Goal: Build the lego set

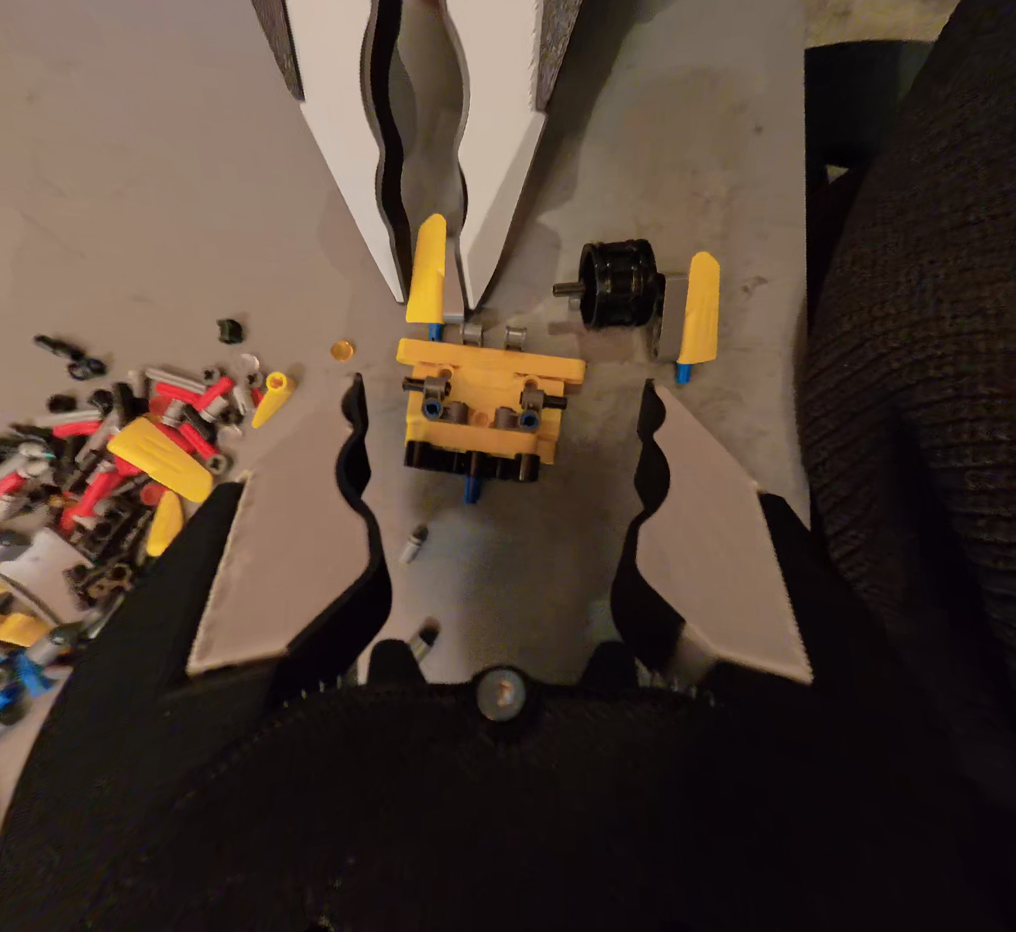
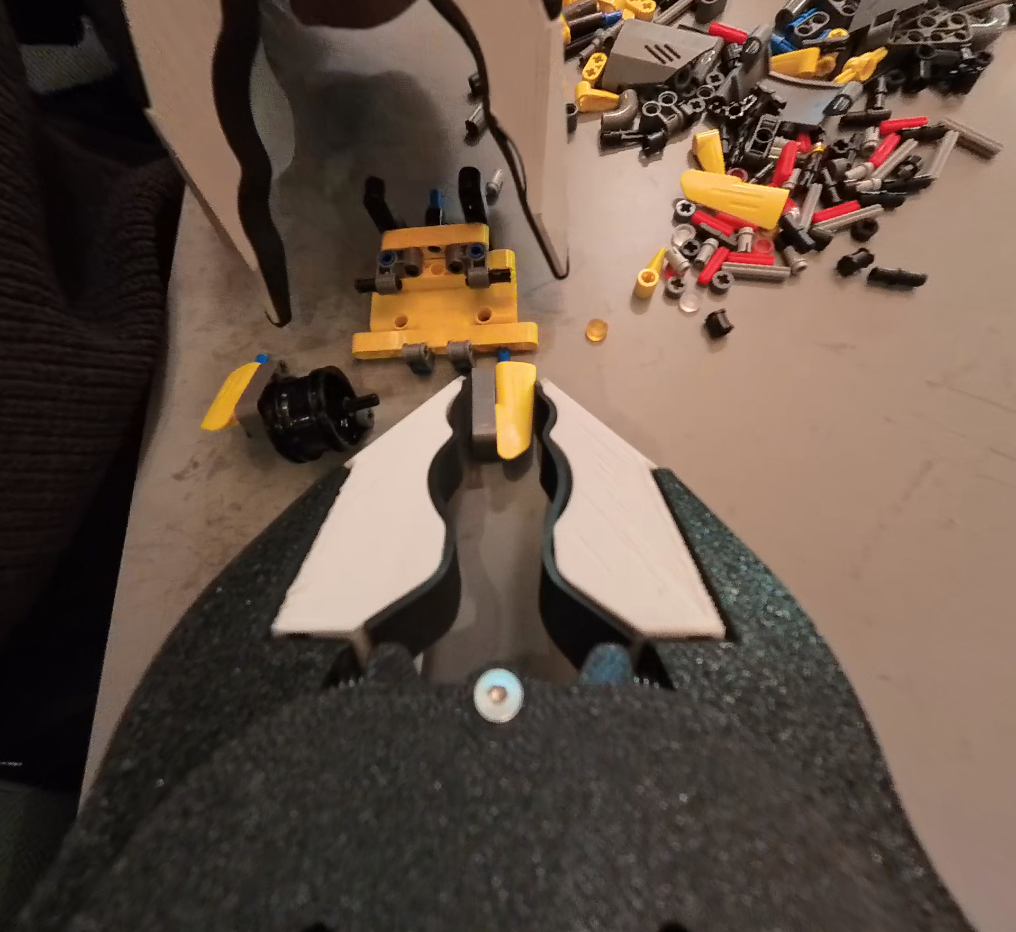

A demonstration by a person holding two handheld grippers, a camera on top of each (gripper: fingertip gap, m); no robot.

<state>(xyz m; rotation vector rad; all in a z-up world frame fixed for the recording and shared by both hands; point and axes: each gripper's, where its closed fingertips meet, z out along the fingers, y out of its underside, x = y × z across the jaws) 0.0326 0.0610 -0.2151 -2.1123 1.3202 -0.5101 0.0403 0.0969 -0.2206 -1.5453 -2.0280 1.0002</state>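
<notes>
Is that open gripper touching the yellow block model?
Apart. In the left wrist view the left gripper stands open, bare table showing between each finger and the yellow model.

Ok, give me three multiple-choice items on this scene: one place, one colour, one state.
1. The black drum lies:
A. on the table, apart from the yellow assembly
B. on top of that assembly
C. in the parts pile

2. The small round stud lying alone beside the assembly is:
A. green
B. orange
C. white

3. The right gripper is:
A. open and empty
B. out of view
C. shut on a grey-and-yellow piece

Key:
1 A, bare table shows between drum and assembly.
2 B, it looks translucent orange.
3 C, the piece sits clamped between the gripper's fingers.
</notes>
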